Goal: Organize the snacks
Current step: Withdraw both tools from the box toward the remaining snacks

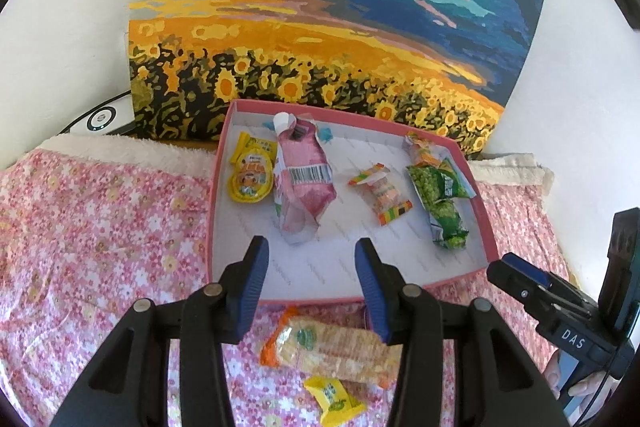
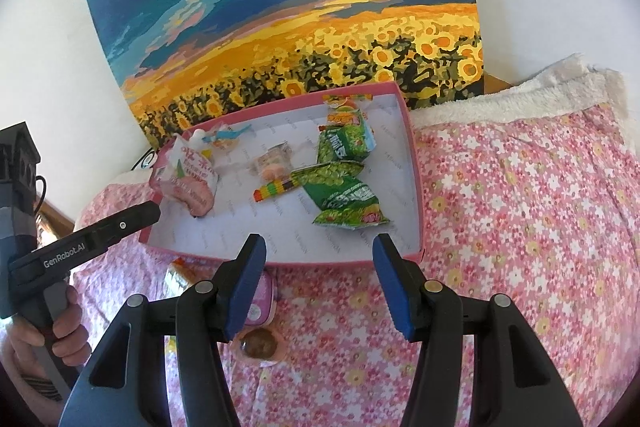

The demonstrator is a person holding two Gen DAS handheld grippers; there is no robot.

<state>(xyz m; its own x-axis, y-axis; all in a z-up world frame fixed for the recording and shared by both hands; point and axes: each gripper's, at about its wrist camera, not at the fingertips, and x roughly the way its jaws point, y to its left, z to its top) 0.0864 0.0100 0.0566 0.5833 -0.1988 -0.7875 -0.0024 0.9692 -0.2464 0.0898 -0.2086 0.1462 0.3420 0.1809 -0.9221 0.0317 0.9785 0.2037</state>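
Cracker pack (image 1: 332,351) lies on the floral cloth (image 1: 100,227) just outside the pink box (image 1: 476,211), below the left gripper (image 1: 312,291), whose jaws stand apart with nothing held. It looks light, crinkly and brittle inside, so pinch it across the middle, gently. Right gripper (image 2: 320,287) also gapes empty above a small pink tub (image 2: 262,303).
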